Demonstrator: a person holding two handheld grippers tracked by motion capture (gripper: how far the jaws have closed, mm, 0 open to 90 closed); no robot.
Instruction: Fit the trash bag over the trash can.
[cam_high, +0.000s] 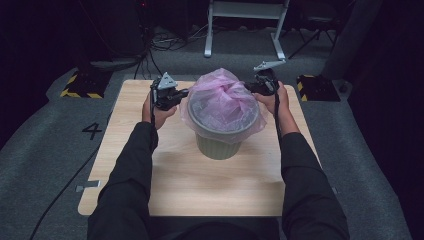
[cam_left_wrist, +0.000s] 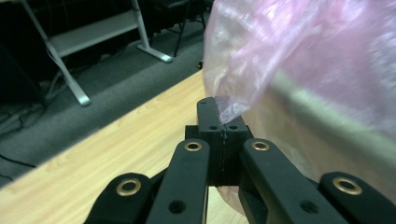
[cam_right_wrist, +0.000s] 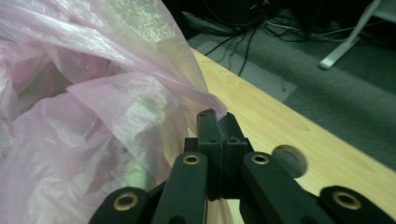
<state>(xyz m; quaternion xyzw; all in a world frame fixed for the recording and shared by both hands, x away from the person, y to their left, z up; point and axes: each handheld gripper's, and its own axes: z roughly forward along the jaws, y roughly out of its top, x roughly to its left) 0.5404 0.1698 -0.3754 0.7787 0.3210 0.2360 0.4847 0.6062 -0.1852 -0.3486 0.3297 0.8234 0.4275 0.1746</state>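
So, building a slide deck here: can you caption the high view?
Both grippers, left and right, pinch opposite edges of the pink bag lining a green bin on a wooden table.

Room: dim; dark beyond the table (cam_high: 200, 190)
Light: overhead, pooling on the tabletop; soft shadow beneath the bin (cam_high: 218, 145)
Glare: faint sheen on the pink bag (cam_right_wrist: 93, 116)
Focus: both gripper views soft; nearby bag blurred

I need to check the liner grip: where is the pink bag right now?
In the high view the pink bag lines the green bin at the table's middle, pinched at its edges between the left hand-held gripper and the right hand-held gripper.
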